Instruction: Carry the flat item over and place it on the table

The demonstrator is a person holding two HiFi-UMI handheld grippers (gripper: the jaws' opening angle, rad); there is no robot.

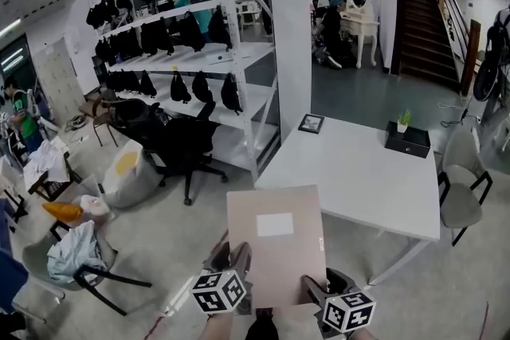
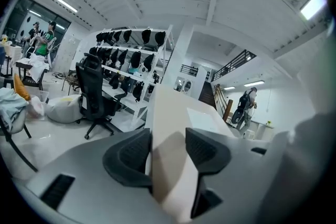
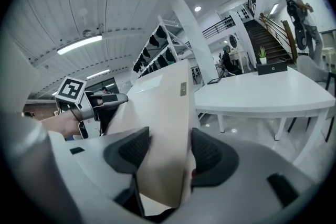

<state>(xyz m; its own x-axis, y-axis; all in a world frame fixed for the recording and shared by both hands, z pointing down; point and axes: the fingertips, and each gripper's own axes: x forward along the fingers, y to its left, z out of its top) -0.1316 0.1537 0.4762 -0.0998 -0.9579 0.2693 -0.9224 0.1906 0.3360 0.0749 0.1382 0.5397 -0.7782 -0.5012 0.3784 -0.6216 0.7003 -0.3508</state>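
Flat board [image 1: 275,243]: held level, near the white counter [image 1: 358,179]
Left gripper [image 2: 167,150]: clamped on the board's near edge
Right gripper [image 3: 169,153]: clamped on the same edge

I am looking along my right gripper [image 3: 170,152], and its two dark jaws are squeezing a flat tan board [image 3: 163,107] from both sides. The board is reaching away from me between them. My left gripper [image 3: 113,99] is holding the board's other side, and its marker cube [image 3: 71,91] is showing on the left. A white table [image 3: 262,94] is sitting to the right, carrying a black box [image 3: 271,67] and a little plant [image 3: 262,53] at its far end. Shelves [image 3: 157,47] with dark bags are standing behind
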